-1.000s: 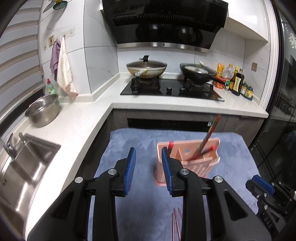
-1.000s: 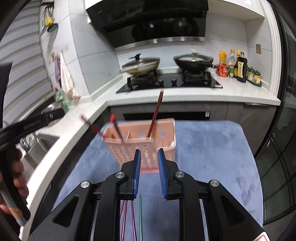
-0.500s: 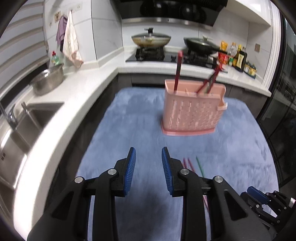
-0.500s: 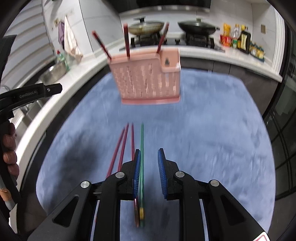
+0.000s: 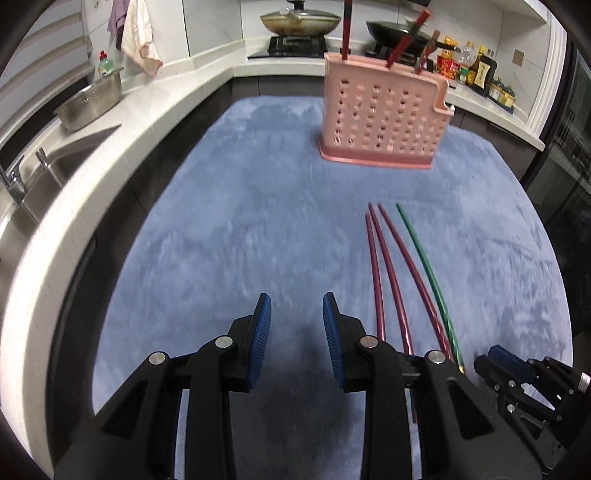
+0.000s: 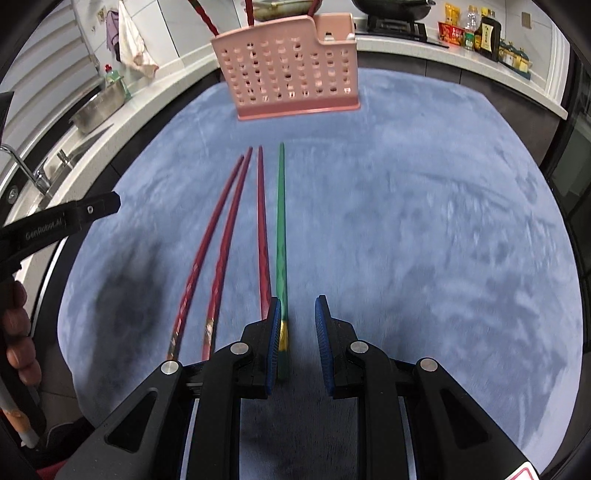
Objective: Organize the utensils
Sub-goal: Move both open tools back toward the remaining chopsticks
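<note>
A pink perforated utensil holder (image 5: 384, 110) stands at the far side of a blue mat (image 5: 258, 221), with red chopsticks standing in it; it also shows in the right wrist view (image 6: 291, 74). Three red chopsticks (image 6: 221, 251) and one green chopstick (image 6: 281, 229) lie flat on the mat, pointing at the holder; in the left wrist view they lie right of my left gripper, the red chopsticks (image 5: 384, 266) beside the green chopstick (image 5: 428, 273). My left gripper (image 5: 297, 308) is open and empty, low over the mat. My right gripper (image 6: 297, 310) is open, low over the mat, with the green chopstick's near end between its jaws beside the left finger.
A white L-shaped counter (image 5: 177, 96) runs along the left and back, with a sink (image 5: 44, 173), a steel bowl (image 5: 90, 105), a hob with pans (image 5: 299, 22) and sauce bottles (image 5: 476, 72). The right gripper's body (image 5: 528, 384) shows at the lower right of the left wrist view.
Both grippers have pulled back from the holder and dropped low over the mat. The chopsticks on the mat now lie close in front, the green one between the right jaws.
</note>
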### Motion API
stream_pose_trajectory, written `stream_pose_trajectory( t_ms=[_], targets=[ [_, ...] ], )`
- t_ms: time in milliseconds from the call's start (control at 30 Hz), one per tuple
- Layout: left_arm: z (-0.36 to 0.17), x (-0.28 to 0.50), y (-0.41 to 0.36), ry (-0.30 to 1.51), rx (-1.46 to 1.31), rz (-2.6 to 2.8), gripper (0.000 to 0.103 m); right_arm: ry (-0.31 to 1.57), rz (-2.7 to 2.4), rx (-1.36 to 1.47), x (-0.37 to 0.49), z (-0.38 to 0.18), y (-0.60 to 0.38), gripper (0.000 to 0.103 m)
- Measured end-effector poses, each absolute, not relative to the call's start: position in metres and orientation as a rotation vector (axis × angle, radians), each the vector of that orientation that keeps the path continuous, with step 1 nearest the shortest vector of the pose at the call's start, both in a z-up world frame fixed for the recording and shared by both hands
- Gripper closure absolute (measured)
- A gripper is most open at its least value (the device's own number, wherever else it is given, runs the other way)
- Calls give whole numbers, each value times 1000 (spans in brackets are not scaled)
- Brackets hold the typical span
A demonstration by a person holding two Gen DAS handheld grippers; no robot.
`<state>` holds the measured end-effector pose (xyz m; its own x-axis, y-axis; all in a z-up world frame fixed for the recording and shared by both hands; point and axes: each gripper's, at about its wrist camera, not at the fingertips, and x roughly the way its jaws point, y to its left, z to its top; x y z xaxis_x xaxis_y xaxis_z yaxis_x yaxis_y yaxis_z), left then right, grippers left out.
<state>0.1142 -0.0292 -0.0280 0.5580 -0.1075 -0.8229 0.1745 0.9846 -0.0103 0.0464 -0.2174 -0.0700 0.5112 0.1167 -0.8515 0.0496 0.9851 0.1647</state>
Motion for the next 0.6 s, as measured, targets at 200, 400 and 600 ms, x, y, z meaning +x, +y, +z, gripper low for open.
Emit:
stream_pose_trajectory(
  t_ms=[200, 400, 600],
  targets=[
    [-38, 106, -31, 990, 79, -173, 75, 1057, 56, 173, 44, -78, -214, 83],
    [-43, 101, -34, 1008, 83, -185, 75, 1070, 67, 170, 44, -83, -211, 87],
    [-47, 97, -38, 1019, 89, -200, 75, 1072, 59, 172, 44, -86, -213, 89]
  ],
)
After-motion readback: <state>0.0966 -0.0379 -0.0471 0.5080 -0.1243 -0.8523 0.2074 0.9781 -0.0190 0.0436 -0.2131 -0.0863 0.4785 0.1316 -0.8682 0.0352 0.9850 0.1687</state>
